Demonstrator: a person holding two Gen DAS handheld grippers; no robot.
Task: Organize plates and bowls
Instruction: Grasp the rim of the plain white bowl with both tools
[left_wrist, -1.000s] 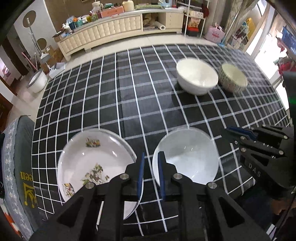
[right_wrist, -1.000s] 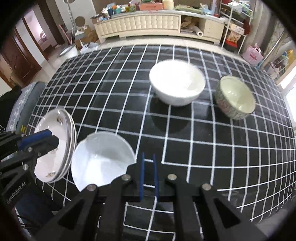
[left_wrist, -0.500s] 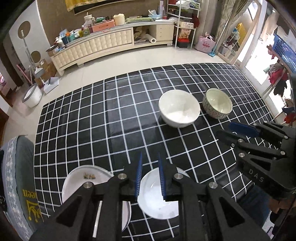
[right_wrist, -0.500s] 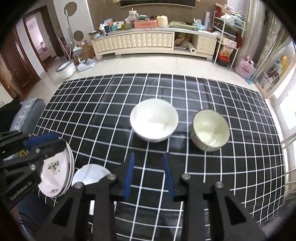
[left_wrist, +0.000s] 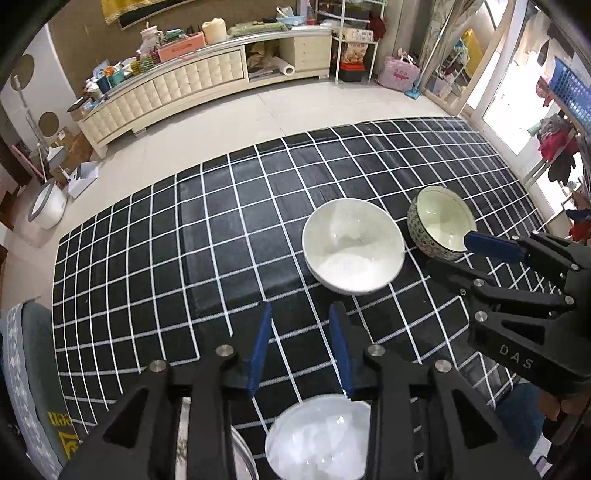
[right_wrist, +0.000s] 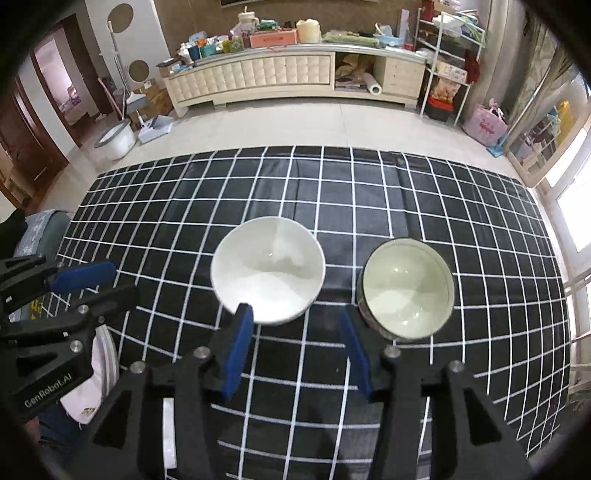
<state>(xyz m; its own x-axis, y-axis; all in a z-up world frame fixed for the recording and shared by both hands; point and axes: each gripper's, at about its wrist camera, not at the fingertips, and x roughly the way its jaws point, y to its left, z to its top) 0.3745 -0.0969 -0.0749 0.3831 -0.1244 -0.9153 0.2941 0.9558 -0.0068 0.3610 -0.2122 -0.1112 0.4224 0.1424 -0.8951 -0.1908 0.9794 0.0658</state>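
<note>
Both grippers have pulled up and back from a second ago, and both sets of jaws, nearly shut then, now stand spread with nothing between them. Up front, the left gripper (left_wrist: 300, 347) hangs above the black checked tablecloth (left_wrist: 221, 236), blue pads apart, grid lines showing in the gap. Just beneath it, at the near edge, sits the plain white plate (left_wrist: 317, 439), partly hidden by the gripper's frame; a sliver of another rim (left_wrist: 245, 456) shows just to its left, too cropped to say more. Over to the right wrist view: the right gripper (right_wrist: 297, 349) is wide open, its left pad overlapping the near rim of the white bowl (right_wrist: 268, 268) in the picture, its right pad just beside the patterned bowl (right_wrist: 406, 288); whether either pad touches I cannot tell. The two bowls stand upright near each other in the middle of the cloth, white one on the left, patterned one with the pale green inside on the right. At far left in that view, the floral plate (right_wrist: 98, 391) peeks out from behind the left gripper's body, with a strip of the white plate below the right gripper's frame. Beyond the table, a long cream cabinet (right_wrist: 258, 79) runs along the far wall, cluttered on top.
</note>
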